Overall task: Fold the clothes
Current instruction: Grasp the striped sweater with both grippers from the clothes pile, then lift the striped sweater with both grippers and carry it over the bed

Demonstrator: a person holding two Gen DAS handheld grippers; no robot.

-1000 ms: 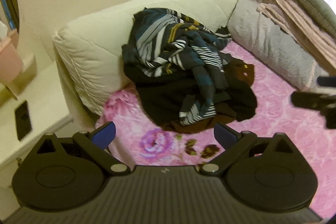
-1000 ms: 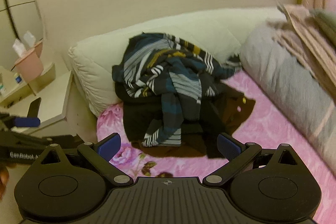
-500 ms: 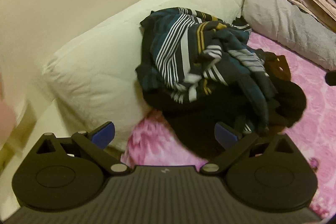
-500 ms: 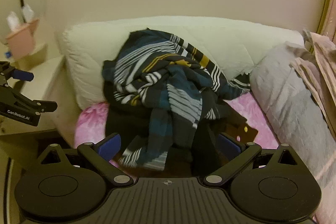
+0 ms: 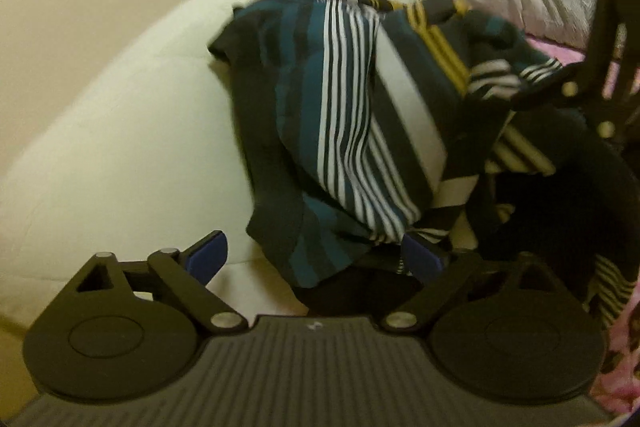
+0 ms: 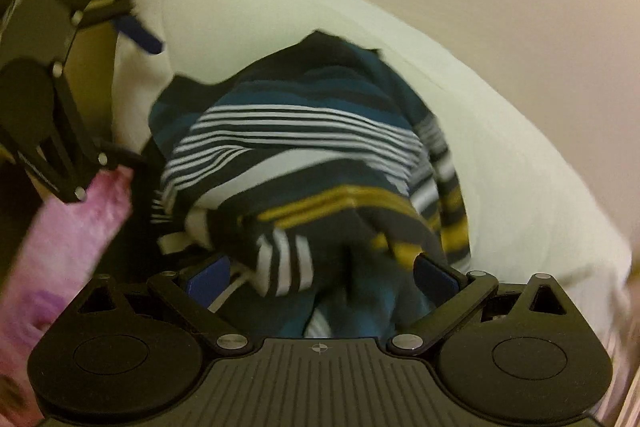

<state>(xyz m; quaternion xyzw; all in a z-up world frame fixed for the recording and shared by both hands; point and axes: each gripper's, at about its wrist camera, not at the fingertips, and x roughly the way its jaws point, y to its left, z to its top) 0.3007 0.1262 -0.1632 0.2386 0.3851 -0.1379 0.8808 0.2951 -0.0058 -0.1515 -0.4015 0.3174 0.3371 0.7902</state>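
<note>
Crumpled teal, white and mustard striped garment (image 5: pixel 360 115) lay heaped unfolded against cream quilted pillow (image 5: pixel 132 131) on bed. I held left gripper (image 5: pixel 316 259) and right gripper (image 6: pixel 320 275) fingers spread, straddling folds, apparently positioned for pickup.

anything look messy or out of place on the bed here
Yes. The striped garment lies crumpled in a heap, bunched over dark clothes and slumped against the white pillow, not laid flat. Both the left gripper and right gripper are open around it.
</note>
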